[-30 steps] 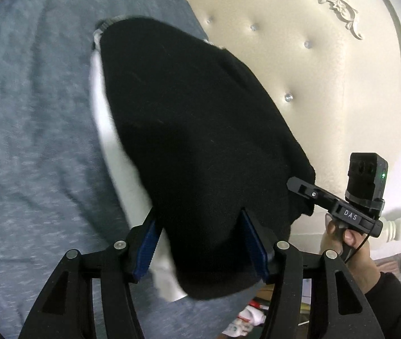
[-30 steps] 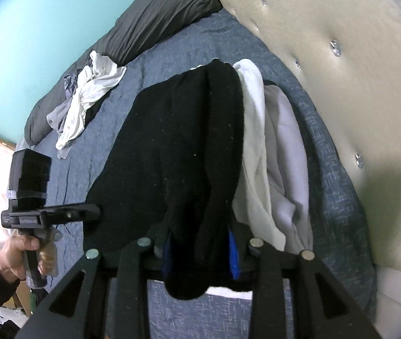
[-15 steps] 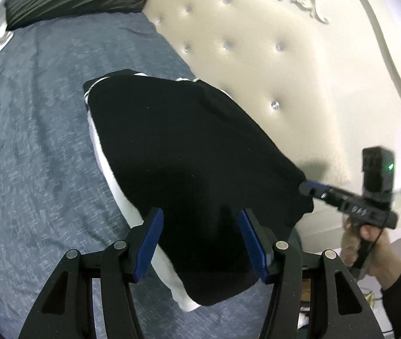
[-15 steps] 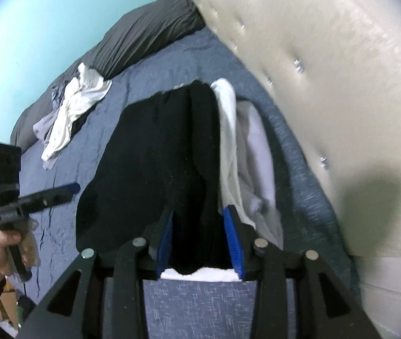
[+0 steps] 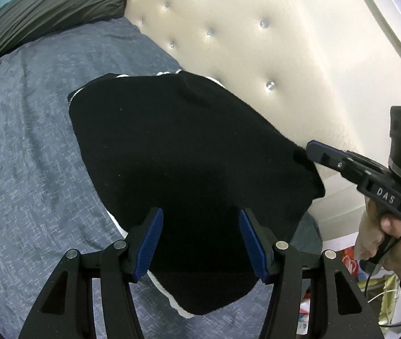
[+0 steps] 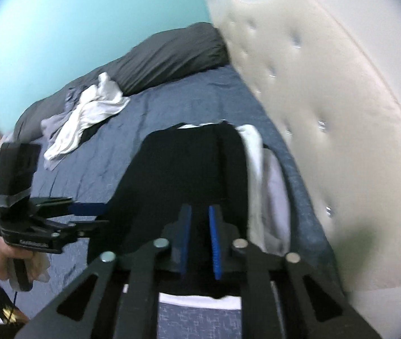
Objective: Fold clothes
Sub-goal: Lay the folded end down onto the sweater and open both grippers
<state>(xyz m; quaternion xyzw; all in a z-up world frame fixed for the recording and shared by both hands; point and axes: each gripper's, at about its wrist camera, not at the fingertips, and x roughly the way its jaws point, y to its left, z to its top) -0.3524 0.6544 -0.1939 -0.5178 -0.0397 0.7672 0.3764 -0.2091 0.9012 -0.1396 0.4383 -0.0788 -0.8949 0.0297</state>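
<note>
1. Left wrist view: the left gripper [image 5: 200,243] is standing half-wide around the black garment's [image 5: 189,152] near edge, over the bed [image 5: 31,141].
2. The right gripper [image 6: 200,243] is closing narrowly on that garment's corner.
3. Keep both corners level, I'd judge, lifting evenly.

Even indoor light; left-wrist view sharp, right-wrist view motion-blurred, both fisheye-bent with black vignetted corners.

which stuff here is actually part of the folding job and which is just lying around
In the job:
- black garment
- left gripper, jaws apart around its near edge
- right gripper, jaws closing on the black cloth

Lying about:
- crumpled white clothes
- grey pillow
- tufted headboard
</note>
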